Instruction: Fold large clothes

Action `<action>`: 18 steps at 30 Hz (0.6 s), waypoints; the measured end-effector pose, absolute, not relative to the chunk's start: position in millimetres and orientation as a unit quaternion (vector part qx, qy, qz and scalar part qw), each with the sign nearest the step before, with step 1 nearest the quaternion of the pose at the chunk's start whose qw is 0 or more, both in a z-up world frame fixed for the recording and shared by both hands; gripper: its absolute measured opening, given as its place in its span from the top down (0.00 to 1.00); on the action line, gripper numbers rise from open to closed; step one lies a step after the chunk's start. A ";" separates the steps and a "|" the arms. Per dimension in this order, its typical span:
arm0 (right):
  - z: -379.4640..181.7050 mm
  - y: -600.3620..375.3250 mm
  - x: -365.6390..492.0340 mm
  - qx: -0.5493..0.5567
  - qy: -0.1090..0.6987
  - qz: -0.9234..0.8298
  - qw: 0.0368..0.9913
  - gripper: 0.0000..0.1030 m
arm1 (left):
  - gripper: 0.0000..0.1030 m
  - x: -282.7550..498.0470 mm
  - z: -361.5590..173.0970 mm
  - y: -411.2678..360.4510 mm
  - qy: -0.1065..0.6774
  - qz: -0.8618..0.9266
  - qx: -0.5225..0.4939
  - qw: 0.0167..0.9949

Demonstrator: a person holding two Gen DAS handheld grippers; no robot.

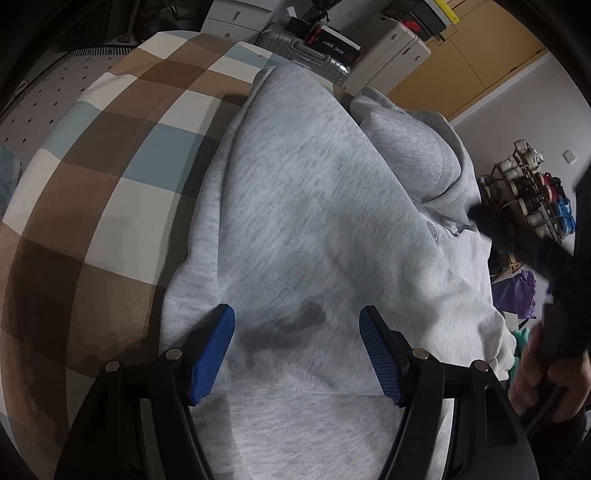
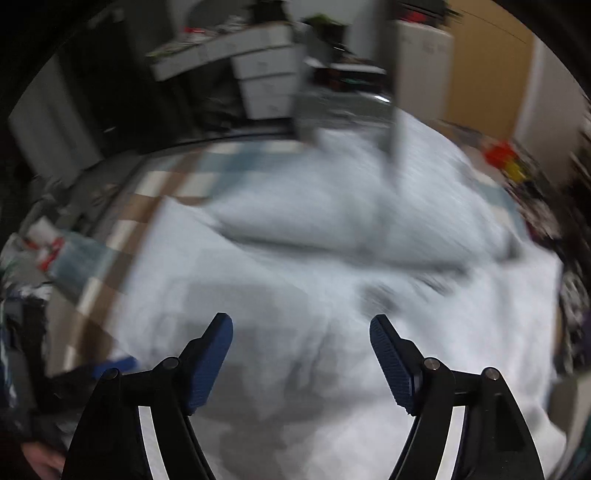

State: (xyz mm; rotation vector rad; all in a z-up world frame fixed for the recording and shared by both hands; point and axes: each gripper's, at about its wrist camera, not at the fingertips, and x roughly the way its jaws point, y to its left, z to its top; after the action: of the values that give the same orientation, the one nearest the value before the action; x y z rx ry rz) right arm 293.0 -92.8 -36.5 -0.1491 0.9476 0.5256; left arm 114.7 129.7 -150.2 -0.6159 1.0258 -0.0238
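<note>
Item 1: hoodie [image 1: 314, 206], lt grey, lg. Spread over checked cover [image 1: 110, 155] (brown/cream/pale blue squares). Hood [image 1: 417, 147] bunched at far right, small dark logo below it. One fold ridge running from near edge up to far end. Right edge of garment hanging off side of cover. In right wrist view, same hoodie [image 2: 295, 280] fills centre, heavily blurred; fold line crossing mid-frame, checked cover [image 2: 122, 229] showing at left.

Item 2: left gripper [image 1: 297, 332]. Blue pads, black frame. Jaws well apart, nothing between them; hovering over near part of hoodie, shadow cast on cloth just ahead. No cloth pinched.

Item 3: right gripper [image 2: 301, 339]. Same build. Jaws wide, empty, above hoodie; cloth contact not visible. Frame motion-blurred.

Item 4: hand [image 1: 535, 376] at right edge of left wrist view, wrapped round a dark handle; dark sleeve above.

Item 5: background. Silver suitcase [image 1: 306, 55] beyond cover, white drawers [image 1: 229, 18], wooden doors [image 1: 472, 62], shoe rack [image 1: 524, 192] at right.
</note>
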 end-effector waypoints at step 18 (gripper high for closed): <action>-102.3 5.5 335.9 -0.089 0.472 0.333 0.811 0.75 | 0.39 105.9 -150.0 146.6 0.493 -0.027 -0.324 0.807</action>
State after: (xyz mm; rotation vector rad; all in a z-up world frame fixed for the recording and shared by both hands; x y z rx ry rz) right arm 335.9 5.5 -102.3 -0.1902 1.0081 0.7112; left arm 105.9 146.6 -150.0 -0.6937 1.0553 -0.0581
